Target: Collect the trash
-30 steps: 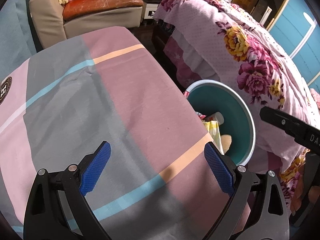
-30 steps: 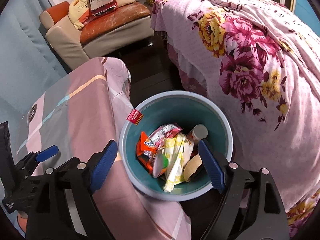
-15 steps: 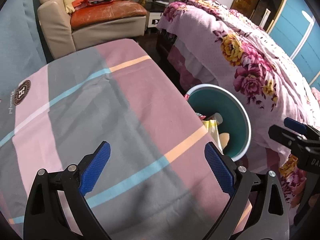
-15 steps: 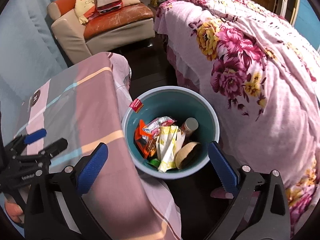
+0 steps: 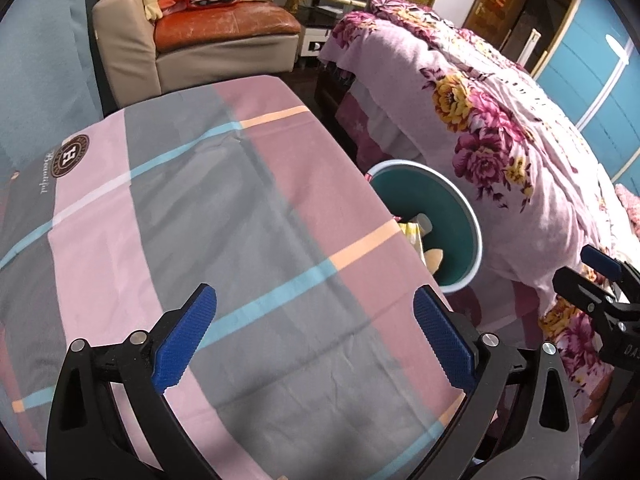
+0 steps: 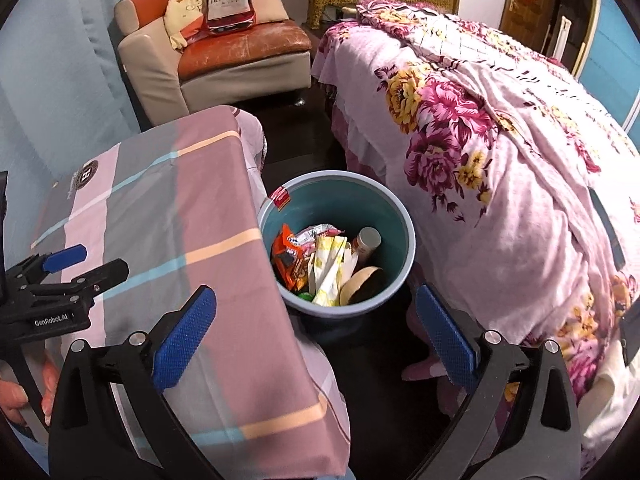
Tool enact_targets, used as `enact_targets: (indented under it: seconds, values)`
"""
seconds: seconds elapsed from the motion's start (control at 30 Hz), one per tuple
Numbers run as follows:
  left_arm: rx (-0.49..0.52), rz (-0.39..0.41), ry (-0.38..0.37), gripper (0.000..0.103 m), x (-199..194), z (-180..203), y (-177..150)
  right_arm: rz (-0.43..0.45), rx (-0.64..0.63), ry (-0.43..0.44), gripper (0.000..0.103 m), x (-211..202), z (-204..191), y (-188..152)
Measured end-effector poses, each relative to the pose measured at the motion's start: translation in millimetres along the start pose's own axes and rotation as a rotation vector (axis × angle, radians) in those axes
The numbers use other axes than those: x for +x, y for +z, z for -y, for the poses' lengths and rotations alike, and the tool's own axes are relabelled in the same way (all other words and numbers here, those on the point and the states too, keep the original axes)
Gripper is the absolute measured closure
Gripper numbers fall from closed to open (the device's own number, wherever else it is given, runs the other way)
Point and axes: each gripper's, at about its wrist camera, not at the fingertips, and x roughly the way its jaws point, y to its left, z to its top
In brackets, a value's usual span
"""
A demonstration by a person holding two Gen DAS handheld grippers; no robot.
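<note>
A teal bin [image 6: 396, 216] with a pale rim stands on the dark floor between the table and the bed. Inside lie an orange wrapper [image 6: 286, 250], a yellow-white wrapper [image 6: 330, 268], a small bottle [image 6: 366, 242] and a round tan-and-black item [image 6: 362, 288]. My right gripper [image 6: 316, 334] hangs open above the bin's near side, nothing between its fingers. In the left wrist view the bin [image 5: 464, 220] peeks out past the table edge. My left gripper [image 5: 316, 340] is open over the striped tablecloth [image 5: 224, 208], holding nothing.
A bed with a pink floral cover [image 6: 500, 152] fills the right side. A beige and orange armchair [image 6: 224, 52] with a bottle-shaped cushion [image 6: 228, 2] stands at the back. A person's hand [image 6: 24, 388] grips the left tool. Blue curtain hangs on the left.
Both grippers have risen and drawn back, so the bin and table look smaller and farther. The right gripper's fingers spread wider early on and hold that width. Nothing was picked up.
</note>
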Motion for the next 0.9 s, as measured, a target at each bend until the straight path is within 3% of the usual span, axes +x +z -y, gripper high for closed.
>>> enact_targets:
  seconds: [0.37, 0.9]
  values:
    - [0.008, 0.02, 0.021, 0.004, -20.8, 6.1, -22.7, -0.006, -0.037, 0.006, 0.007, -19.6, -11.2, -29.0]
    - [0.02, 0.017, 0.052, 0.004, -17.1, 6.9, -24.7, -0.019, -0.025, 0.026, 0.007, -11.9, -8.3, -29.9]
